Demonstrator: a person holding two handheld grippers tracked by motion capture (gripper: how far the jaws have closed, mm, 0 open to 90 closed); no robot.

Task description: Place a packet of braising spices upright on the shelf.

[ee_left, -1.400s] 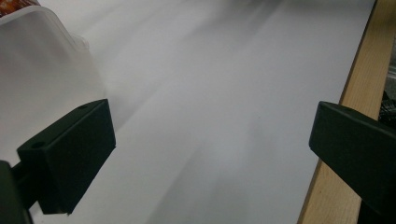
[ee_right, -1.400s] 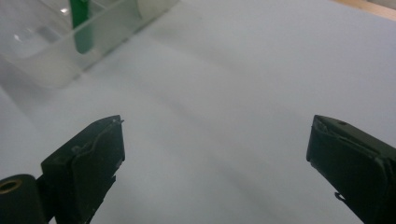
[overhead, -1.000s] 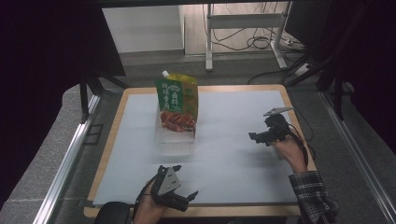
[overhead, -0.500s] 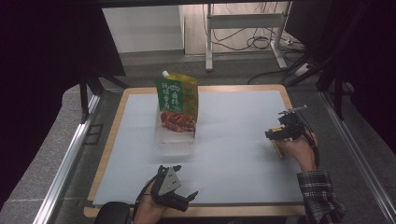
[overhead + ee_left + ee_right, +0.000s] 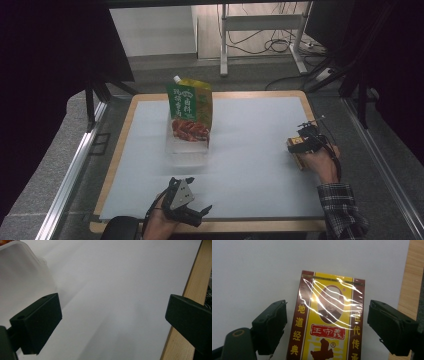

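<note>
Near the desk's (image 5: 150,107) right edge, the right tongs (image 5: 325,325) straddle a yellow packet (image 5: 332,322), closing but untouching. Left tongs (image 5: 112,322) gape wide, empty.

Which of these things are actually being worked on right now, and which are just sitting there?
In hand:
- right gripper, fingers open and just closing in, either side of the box
- yellow and dark red box, lying flat on the white mat

Lying about:
- green pouch, upright in a clear tub
- left gripper, open, idle
</note>
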